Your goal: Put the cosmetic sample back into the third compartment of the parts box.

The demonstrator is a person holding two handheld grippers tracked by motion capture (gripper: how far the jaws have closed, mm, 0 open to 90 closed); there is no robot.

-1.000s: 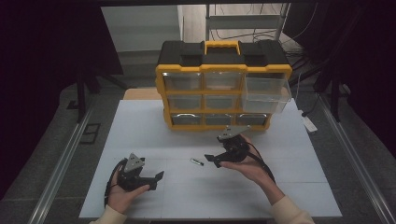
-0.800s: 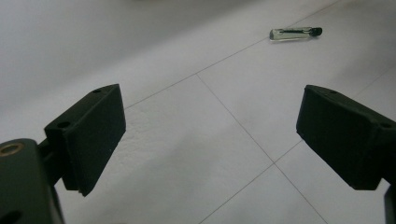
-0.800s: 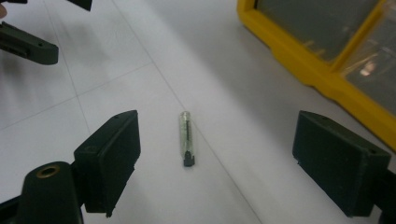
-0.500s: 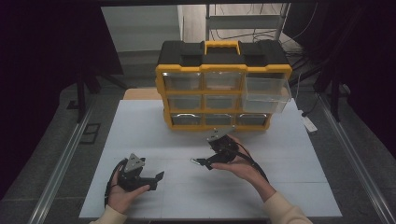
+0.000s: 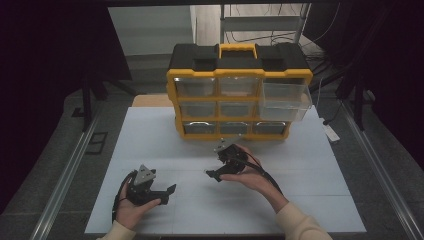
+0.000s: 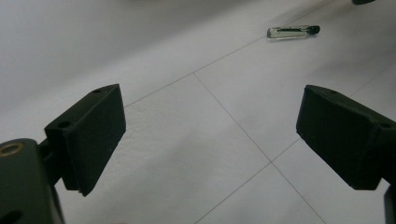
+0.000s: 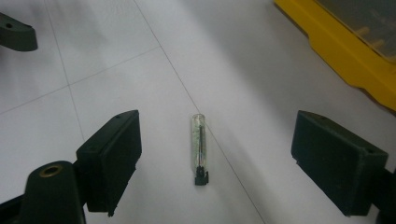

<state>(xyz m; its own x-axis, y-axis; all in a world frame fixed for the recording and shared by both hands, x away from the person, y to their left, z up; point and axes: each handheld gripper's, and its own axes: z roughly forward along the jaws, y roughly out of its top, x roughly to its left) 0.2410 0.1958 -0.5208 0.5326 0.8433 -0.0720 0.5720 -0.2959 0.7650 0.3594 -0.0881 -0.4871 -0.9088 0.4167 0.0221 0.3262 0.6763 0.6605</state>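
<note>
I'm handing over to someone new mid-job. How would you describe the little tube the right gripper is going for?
Start at the yellow and black drawer cabinet on the white table. In front of it, the open right gripper hovers over a small clear tube lying flat between its jaws. It is slim, see-through, black-capped at one end, and the table's lone loose item.

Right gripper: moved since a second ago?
Yes. The right gripper has shifted left along the table, past the yellow organizer, and now sits open over the small vial.

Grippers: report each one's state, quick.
Left gripper: open, holding nothing.
Right gripper: open, jaws either side of the small clear glass vial with black cap, not gripping it.
</note>
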